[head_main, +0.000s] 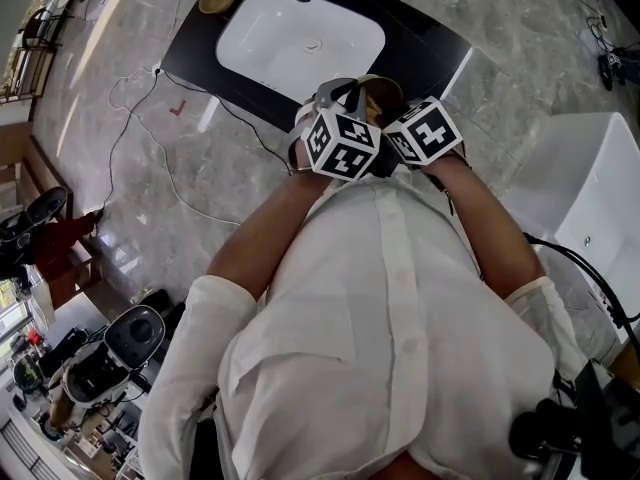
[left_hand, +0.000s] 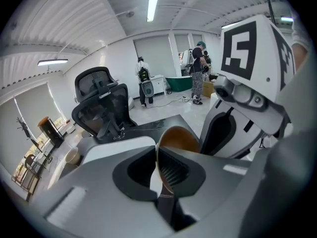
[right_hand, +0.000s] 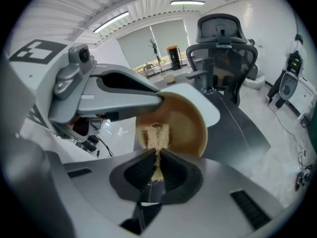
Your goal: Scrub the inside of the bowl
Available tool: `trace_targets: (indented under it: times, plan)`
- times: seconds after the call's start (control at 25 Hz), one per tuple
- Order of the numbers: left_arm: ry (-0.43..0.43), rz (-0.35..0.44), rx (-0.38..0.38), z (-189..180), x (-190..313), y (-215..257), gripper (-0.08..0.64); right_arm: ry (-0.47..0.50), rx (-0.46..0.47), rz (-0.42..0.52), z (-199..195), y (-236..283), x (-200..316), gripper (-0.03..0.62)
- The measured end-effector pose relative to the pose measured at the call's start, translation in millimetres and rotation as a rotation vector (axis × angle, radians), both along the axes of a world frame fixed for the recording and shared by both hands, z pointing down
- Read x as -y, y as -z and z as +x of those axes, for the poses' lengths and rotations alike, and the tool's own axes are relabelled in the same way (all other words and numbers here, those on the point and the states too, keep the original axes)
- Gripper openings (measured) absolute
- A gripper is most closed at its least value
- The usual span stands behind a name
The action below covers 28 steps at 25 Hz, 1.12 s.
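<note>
Tightly, left claw (left_hand: 156, 157) gripping bowl (left_hand: 179, 138), right claw (right_hand: 157, 156) gripping scrubber (right_hand: 156, 135)

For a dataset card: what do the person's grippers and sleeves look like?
Both the left gripper and right gripper have light grey bodies with black ribbed pads. Each carries a white cube bearing black square markers. The person wears a white shirt, its sleeves ending near the elbows.

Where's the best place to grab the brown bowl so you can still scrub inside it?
By its rim, coming in from the edge, as the left tongs do now. The bowl has a thin wall that slips between the jaws, one inside and one outside. Held tipped like that, its open mouth is free for the scrubber in the right tongs.
</note>
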<state>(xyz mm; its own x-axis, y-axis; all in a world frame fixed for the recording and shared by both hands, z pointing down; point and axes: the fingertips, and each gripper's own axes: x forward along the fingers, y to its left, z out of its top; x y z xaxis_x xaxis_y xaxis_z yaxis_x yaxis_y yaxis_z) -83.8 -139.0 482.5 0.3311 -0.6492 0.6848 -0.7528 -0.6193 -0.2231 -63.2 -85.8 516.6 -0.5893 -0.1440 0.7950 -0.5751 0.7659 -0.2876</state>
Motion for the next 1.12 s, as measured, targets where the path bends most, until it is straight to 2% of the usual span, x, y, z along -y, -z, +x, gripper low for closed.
trace_targets:
  times: [0.2,0.36,0.48,0.8,1.12]
  plan:
    - [0.007,-0.023,-0.004,-3.7,0.9,-7.6,0.015,-0.022,0.047,0.037,-5.2,14.8,18.5,0.025]
    - [0.007,-0.026,0.009,-5.9,-1.0,-11.4,0.015,-0.043,-0.003,0.11,7.1,22.3,34.1,0.025]
    - [0.007,-0.025,0.008,-6.5,-7.2,-10.1,0.015,-0.072,-0.026,0.129,19.1,23.8,33.0,0.025]
    - [0.0,-0.006,0.009,-3.7,-5.2,-4.4,0.02,-0.049,-0.065,0.086,22.2,2.5,15.1,0.025]
    - [-0.007,-0.004,0.011,0.7,-1.2,-2.5,0.018,0.009,-0.002,0.027,0.7,4.6,2.3,0.025]
